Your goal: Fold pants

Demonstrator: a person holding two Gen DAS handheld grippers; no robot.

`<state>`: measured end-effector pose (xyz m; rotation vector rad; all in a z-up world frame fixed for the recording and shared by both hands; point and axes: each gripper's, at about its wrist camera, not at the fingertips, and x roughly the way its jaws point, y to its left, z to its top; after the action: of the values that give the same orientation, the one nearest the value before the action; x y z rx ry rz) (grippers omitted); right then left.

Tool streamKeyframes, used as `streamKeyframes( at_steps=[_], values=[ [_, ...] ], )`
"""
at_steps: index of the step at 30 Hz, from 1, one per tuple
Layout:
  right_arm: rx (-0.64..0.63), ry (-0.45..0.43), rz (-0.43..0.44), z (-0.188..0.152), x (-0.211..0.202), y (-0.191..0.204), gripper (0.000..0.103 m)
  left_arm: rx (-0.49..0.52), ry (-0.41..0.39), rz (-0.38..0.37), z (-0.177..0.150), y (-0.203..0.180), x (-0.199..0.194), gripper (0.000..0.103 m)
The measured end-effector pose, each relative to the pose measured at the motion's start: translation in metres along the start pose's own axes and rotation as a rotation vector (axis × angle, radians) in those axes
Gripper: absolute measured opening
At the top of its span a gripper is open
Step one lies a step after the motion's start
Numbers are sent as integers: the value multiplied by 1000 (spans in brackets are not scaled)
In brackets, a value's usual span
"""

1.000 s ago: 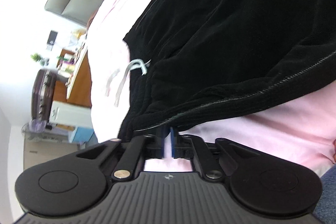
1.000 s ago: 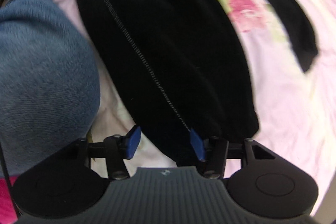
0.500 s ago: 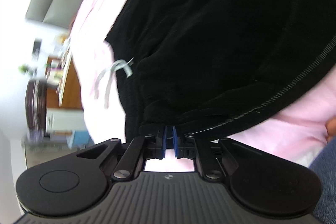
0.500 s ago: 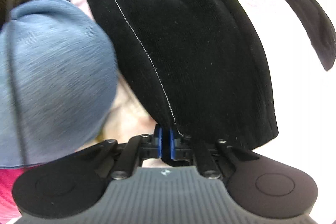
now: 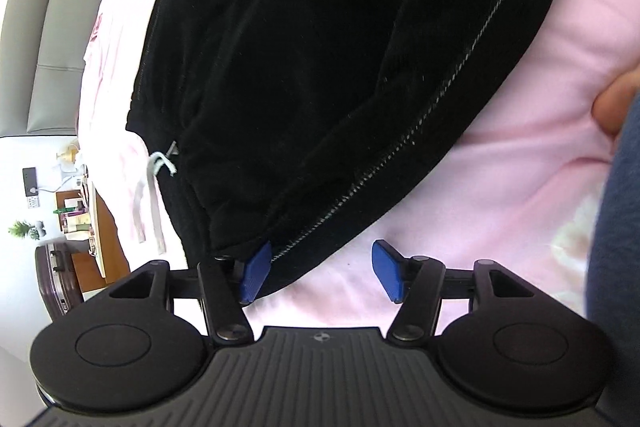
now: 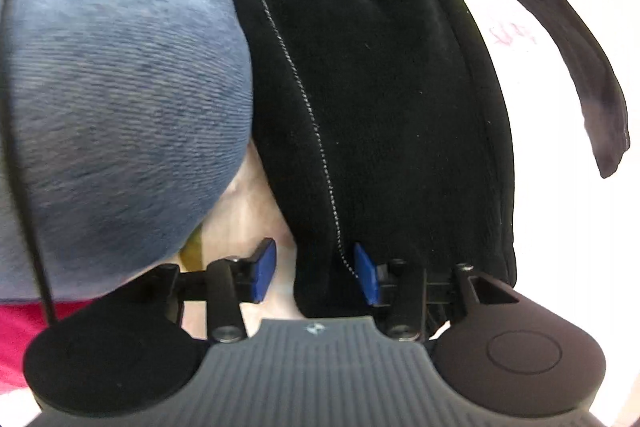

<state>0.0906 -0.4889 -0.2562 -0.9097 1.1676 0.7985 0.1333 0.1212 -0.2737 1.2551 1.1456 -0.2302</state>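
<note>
Pants run long away from both grippers, their near edge lying between the spread fingers of the left gripper and right gripper.

Soft black fleece pants lay on a smooth pale pink cotton bedsheet.
The matt black plastic left gripper had ribbed blue pads; a blue denim knee looked coarsely woven.

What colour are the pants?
Black pants, seen best in the left wrist view.
</note>
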Motion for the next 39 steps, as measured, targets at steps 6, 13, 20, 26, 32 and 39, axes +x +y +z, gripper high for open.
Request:
streamKeyframes(
  at_steps=[6, 13, 20, 26, 32, 39],
  values=[
    [132, 11, -84, 7, 2, -3, 9, -100, -19, 71, 1, 0, 10, 36],
    [272, -110, -251, 6, -59, -17, 3, -460, -124, 88, -5, 52, -24, 9],
    [324, -219, -501, 34, -109, -54, 2, -672, -218, 184, 10, 129, -52, 8],
    [395, -241, -590, 75, -130, -130, 2, -736, -235, 221, 49, 200, -53, 7],
    [402, -177, -620, 125, -104, -216, 2, -713, -169, 260, 110, 249, -17, 7],
    [414, -77, -577, 170, -8, -314, 2, -658, -63, 249, 167, 267, 60, 7]
  ],
)
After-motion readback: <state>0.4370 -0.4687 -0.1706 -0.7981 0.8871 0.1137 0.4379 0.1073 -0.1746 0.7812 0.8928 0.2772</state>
